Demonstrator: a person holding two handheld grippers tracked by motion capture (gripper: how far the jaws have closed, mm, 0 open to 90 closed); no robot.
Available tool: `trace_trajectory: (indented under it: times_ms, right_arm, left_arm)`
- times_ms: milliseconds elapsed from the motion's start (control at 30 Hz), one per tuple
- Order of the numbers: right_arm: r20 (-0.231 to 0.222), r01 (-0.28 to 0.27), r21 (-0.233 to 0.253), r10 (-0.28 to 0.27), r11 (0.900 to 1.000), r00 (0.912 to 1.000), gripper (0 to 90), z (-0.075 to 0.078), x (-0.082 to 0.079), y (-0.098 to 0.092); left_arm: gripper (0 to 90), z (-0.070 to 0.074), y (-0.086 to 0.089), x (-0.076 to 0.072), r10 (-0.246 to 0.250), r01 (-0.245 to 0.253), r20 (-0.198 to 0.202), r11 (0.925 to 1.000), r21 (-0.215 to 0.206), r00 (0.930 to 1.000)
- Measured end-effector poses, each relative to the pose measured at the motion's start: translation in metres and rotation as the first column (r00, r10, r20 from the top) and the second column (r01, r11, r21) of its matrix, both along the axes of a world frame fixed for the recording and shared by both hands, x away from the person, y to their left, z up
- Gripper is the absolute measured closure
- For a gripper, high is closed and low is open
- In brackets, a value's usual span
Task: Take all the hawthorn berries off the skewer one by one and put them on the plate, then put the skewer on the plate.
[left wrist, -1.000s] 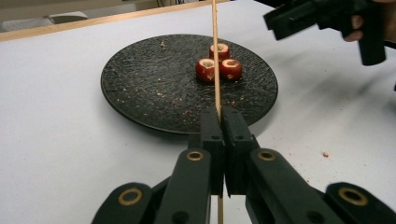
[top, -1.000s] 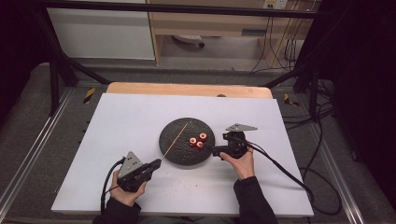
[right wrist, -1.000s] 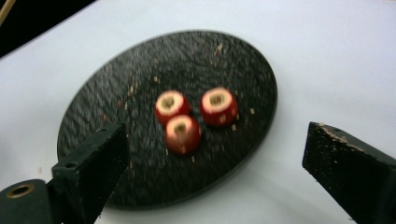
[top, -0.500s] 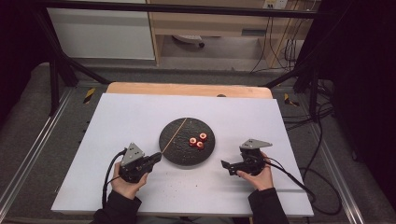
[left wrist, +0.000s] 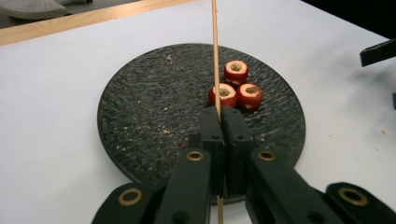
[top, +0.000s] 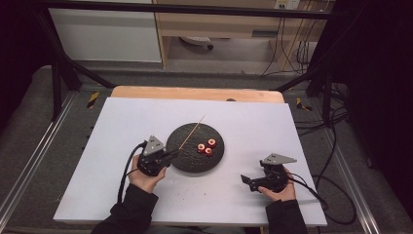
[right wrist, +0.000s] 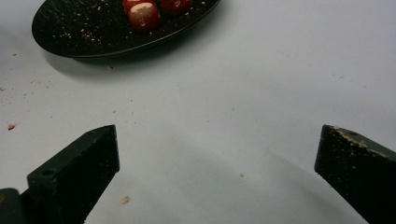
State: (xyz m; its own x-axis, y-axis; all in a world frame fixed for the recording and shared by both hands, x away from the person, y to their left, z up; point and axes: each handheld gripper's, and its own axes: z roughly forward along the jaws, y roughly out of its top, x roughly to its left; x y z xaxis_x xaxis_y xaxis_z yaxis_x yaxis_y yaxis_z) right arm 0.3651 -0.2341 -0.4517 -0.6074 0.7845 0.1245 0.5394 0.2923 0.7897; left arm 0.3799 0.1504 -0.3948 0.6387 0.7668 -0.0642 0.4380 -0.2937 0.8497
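Left gripper (left wrist: 218,116), fingers clamped together on a wooden skewer (left wrist: 215,51) whose long axis runs toward 1 o'clock over the black plate (top: 187,163). Three cored red fruit pieces (top: 206,147) sit just right of the skewer's line, at 3 o'clock on the plate. Right gripper (top: 247,182), fingers wide apart, hovers over bare tabletop (top: 126,117) at 5 o'clock, well apart; nothing stands between.

The plate (left wrist: 140,116) is black with a rough speckled grain and pale crumbs, and the three fruit pieces (left wrist: 236,86) on it are red-skinned with cream, hollowed tops. The skewer (left wrist: 215,56) is light tan. The surface (top: 117,126) is white with a wood-coloured far edge, and both claws are black.
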Motion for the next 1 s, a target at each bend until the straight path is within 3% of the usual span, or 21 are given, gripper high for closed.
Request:
trace_trajectory:
  times_ms: [300,567,1000]
  right_arm:
    - [0.002,0.001,-0.005,-0.001,1.0,1.0,0.9,0.001,-0.002,-0.002]
    - [-0.006,-0.004,-0.014,0.004,1.0,1.0,0.9,-0.001,-0.002,-0.002]
    - [-0.009,-0.005,-0.01,0.005,1.0,0.9999,1.0,-0.001,-0.003,-0.003]
  left_arm:
    - [88.1,-0.005,-0.012,0.023,0.035,-0.034,-0.04,0.9992,0.02,0.9986]
    - [88.1,-0.013,-0.016,0.041,0.096,-0.092,-0.076,0.9942,0.056,0.9925]
    - [88.1,-0.028,-0.036,0.047,0.101,-0.081,-0.118,0.9832,0.164,0.988]
